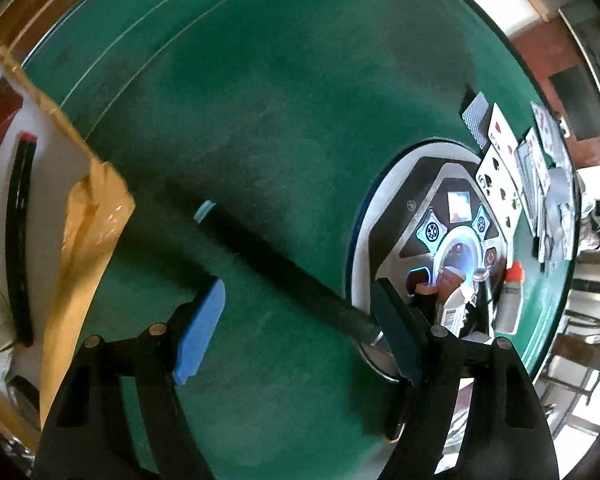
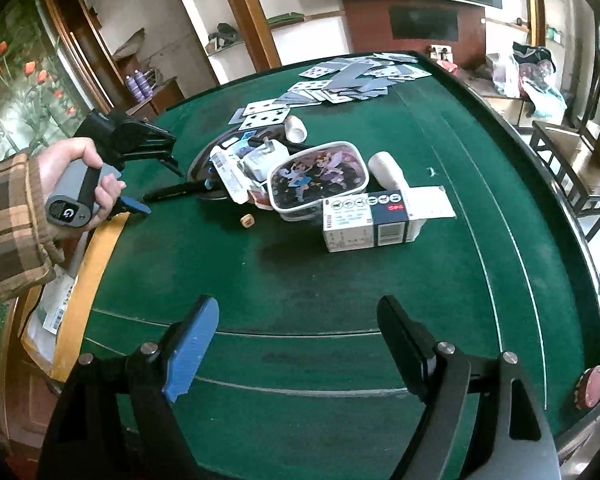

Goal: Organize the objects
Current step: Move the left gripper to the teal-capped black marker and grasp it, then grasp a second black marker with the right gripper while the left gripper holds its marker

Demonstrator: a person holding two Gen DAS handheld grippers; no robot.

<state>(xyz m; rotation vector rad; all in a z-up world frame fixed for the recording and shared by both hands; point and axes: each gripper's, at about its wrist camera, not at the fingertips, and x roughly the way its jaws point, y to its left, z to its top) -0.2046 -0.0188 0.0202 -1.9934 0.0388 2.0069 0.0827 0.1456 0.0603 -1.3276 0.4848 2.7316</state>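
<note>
- Left wrist view: the left gripper (image 1: 298,330) points steeply down with its fingers wide and nothing pressed between them. The long black pen with a pale blue end cap (image 1: 276,264) lies slanted on the green felt tabletop (image 1: 260,100), one end reaching the round silver control panel (image 1: 428,240) at the tabletop's centre. That end passes close by the dark finger (image 1: 396,332), while the blue finger (image 1: 202,330) stands well clear of the pen.
- Risk: the pen lies off-centre between the fingers, so closing now may catch only its tip or push it aside so that it rolls toward the panel.
- Risk: small bottles and a white packet (image 1: 458,310) crowd the panel just beyond the dark finger; descending further could knock them over.
- Risk: the open cardboard box with yellow tape (image 1: 88,216) sits on the far side of the pen from the panel, and its flap could snag a carried pen.
- Right wrist view: the right gripper (image 2: 298,344) hovers with fingers wide and empty over bare felt, well short of the panel's clutter.
- Risk: the white and blue carton (image 2: 366,220) and the clear cartoon-printed lidded container (image 2: 318,180) lean against that clutter; taking one may shift the other, and the small tan die (image 2: 247,220) may get nudged.
</note>
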